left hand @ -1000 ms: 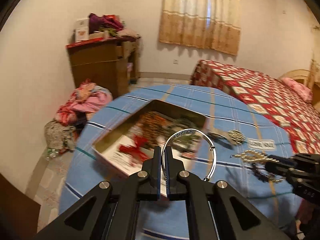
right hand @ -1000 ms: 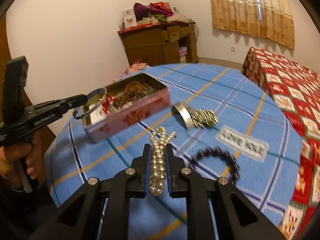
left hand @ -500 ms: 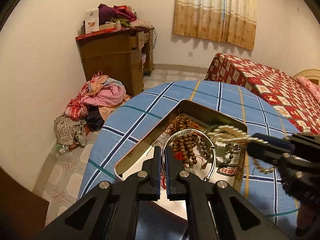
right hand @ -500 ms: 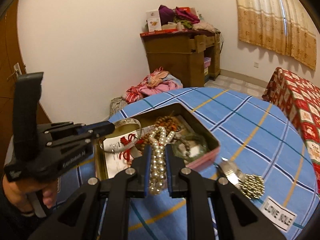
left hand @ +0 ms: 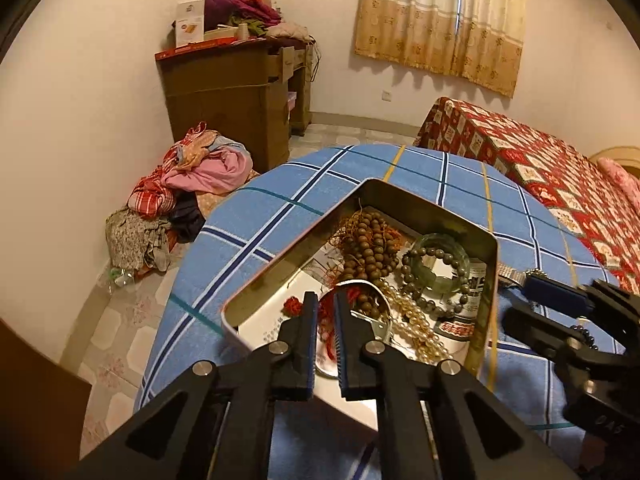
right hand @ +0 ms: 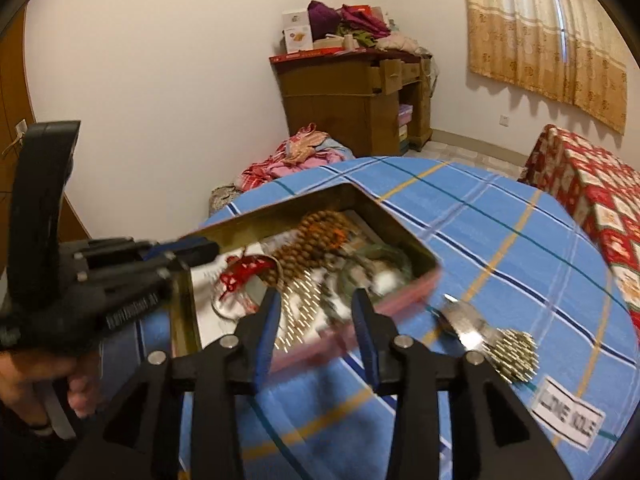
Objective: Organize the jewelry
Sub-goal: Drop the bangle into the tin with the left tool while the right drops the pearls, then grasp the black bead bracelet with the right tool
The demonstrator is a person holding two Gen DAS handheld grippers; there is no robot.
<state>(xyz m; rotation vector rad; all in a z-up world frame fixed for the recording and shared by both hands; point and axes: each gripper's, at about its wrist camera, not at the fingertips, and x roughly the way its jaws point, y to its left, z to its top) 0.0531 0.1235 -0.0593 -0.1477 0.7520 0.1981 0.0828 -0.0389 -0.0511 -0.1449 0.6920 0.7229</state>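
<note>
An open metal tin (left hand: 400,194) sits on the blue checked tablecloth (left hand: 280,216) and holds brown wooden beads (left hand: 368,240), a green bangle (left hand: 440,258) and red thread. My left gripper (left hand: 325,300) hangs over the tin's near end. Its jaws are opening by a narrow gap, and the silver bangle (left hand: 374,294) lies loose in the tin just past the tips. My right gripper (right hand: 316,296) is over the tin (right hand: 400,286) with its jaws opening wide. The pearl necklace (left hand: 416,322) lies in the tin and shows as a blur (right hand: 298,308) between the right fingers, untouched by the pads.
A silver and gold mesh piece (right hand: 500,348) and a white label (right hand: 568,416) lie on the cloth right of the tin. A dark bead bracelet (left hand: 582,331) shows behind the right gripper (left hand: 560,304). Beyond are a clothes pile (left hand: 192,184), a wooden cabinet (left hand: 232,92) and a bed (left hand: 540,168).
Both grippers moved from the open cloth to above the tin. The left let go of the silver bangle and the right let go of the pearls, and both now lie in the tin.
</note>
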